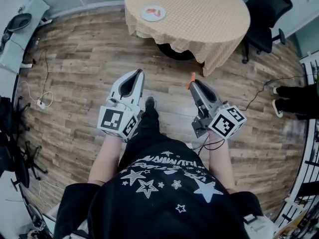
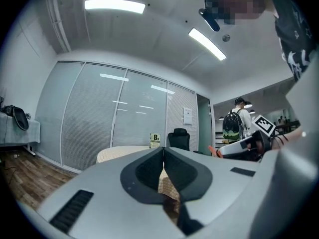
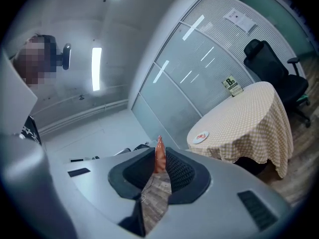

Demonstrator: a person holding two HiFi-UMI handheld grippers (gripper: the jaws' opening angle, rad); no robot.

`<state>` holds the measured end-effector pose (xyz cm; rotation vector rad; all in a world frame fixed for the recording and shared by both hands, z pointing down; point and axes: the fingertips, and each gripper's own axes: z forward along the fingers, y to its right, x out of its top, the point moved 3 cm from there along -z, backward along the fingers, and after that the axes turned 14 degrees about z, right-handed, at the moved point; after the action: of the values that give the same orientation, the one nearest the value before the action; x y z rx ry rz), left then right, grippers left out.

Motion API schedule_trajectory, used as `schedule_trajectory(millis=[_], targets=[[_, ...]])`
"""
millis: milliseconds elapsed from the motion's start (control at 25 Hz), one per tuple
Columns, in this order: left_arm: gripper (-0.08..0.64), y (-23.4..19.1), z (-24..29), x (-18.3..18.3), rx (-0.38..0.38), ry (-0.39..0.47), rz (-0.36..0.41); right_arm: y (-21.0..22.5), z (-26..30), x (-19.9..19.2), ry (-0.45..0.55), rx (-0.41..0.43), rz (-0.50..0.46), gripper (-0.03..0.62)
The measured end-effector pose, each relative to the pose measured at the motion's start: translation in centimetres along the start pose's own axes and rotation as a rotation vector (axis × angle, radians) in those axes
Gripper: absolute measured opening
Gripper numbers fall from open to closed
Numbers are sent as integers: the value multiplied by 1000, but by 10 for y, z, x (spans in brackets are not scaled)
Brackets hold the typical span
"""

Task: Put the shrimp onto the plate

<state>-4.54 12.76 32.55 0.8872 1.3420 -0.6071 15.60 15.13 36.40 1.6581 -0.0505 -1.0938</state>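
My right gripper [image 1: 192, 82] is shut on an orange shrimp [image 3: 159, 155], which sticks out past the jaw tips [image 1: 192, 78]. My left gripper [image 1: 139, 74] is shut with nothing in it [image 2: 163, 151]. Both are held over the wooden floor, well short of the round table [image 1: 209, 14] with its checked cloth. A small white plate [image 1: 153, 13] lies near the table's left edge with something orange on it. In the right gripper view the plate [image 3: 200, 137] shows on the table's near left side.
A black office chair [image 1: 266, 11] stands right of the table. Cables [image 1: 37, 96] trail over the floor at left, beside a grey desk [image 1: 17, 31]. A person's feet [image 1: 294, 101] show at the right edge; a person with a backpack [image 2: 233, 125] stands in the distance.
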Motion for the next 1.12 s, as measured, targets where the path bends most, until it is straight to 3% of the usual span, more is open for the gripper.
schedule_trajectory(millis=[1120], targets=[[11,-136,154,-44,-90,-48,-51,66,166,74,-22,-124,43,77]])
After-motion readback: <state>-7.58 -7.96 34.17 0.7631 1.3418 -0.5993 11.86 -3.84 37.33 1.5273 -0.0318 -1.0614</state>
